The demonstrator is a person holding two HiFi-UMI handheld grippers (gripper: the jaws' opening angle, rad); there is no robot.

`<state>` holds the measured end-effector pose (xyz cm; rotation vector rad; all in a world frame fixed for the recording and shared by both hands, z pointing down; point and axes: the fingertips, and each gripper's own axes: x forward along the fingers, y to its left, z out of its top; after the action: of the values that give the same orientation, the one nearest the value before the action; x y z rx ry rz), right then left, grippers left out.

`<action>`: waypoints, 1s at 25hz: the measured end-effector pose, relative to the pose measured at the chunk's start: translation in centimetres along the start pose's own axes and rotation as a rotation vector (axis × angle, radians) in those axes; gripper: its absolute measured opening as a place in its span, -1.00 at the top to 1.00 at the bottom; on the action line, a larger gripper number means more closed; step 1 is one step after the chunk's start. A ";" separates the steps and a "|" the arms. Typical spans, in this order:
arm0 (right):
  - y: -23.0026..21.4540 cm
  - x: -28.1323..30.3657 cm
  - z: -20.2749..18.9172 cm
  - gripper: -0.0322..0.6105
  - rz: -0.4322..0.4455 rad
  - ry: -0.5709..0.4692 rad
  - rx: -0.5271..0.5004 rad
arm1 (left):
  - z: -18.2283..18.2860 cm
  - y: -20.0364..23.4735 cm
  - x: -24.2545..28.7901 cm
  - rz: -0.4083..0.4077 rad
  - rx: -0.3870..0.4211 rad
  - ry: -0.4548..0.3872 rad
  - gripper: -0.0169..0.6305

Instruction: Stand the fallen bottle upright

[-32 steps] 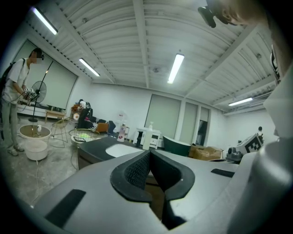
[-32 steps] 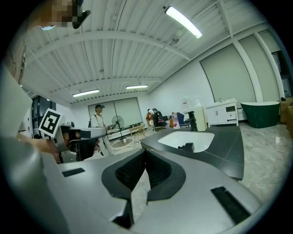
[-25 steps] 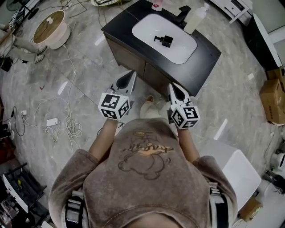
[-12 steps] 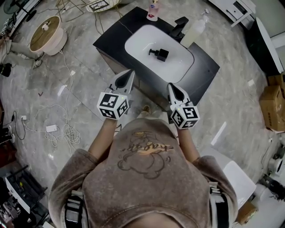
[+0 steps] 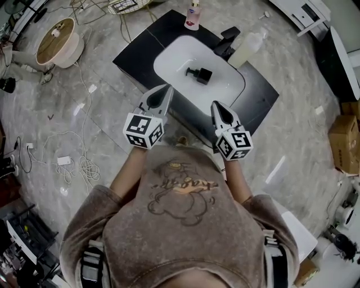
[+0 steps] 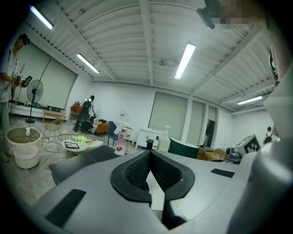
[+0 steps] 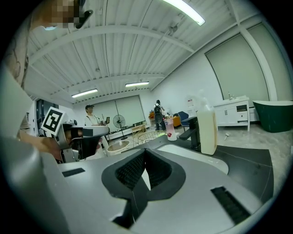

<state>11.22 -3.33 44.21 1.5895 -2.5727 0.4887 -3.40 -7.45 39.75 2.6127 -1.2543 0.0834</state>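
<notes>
A small black pump bottle (image 5: 199, 73) lies on its side in the white sink basin (image 5: 174, 59) of a black counter (image 5: 261, 95). My left gripper (image 5: 162, 93) and right gripper (image 5: 217, 108) hang side by side just short of the counter's near edge, both shut and empty. In the left gripper view the jaws (image 6: 149, 156) meet at the tip. The right gripper view shows its jaws (image 7: 145, 158) closed too, pointing over the basin (image 7: 192, 157). The fallen bottle is hidden in both gripper views.
A black faucet (image 5: 228, 38) stands behind the basin with a tall cream pump bottle (image 5: 246, 49) beside it. A small pink-and-white bottle (image 5: 193, 16) sits at the counter's far corner. Cables (image 5: 76, 163) and a round white tub (image 5: 55, 38) lie on the floor to the left.
The counter and basin have come nearer, toward both grippers, as the person stepped forward. Both grippers kept their spacing and stayed shut.
</notes>
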 end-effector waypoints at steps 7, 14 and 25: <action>-0.8 2.8 1.1 0.90 -0.021 -0.018 0.021 | 0.9 1.9 2.9 -0.045 0.020 0.023 0.89; -2.3 5.5 2.9 0.90 -0.098 -0.055 0.043 | 2.0 3.3 6.5 -0.138 0.038 0.054 0.89; -3.6 8.7 4.1 0.90 -0.167 -0.071 0.031 | 2.4 4.7 11.0 -0.257 0.057 0.089 0.89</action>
<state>10.86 -13.53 43.10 1.8441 -2.4636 0.4676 -0.20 -19.21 40.04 2.7602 -0.8922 0.1887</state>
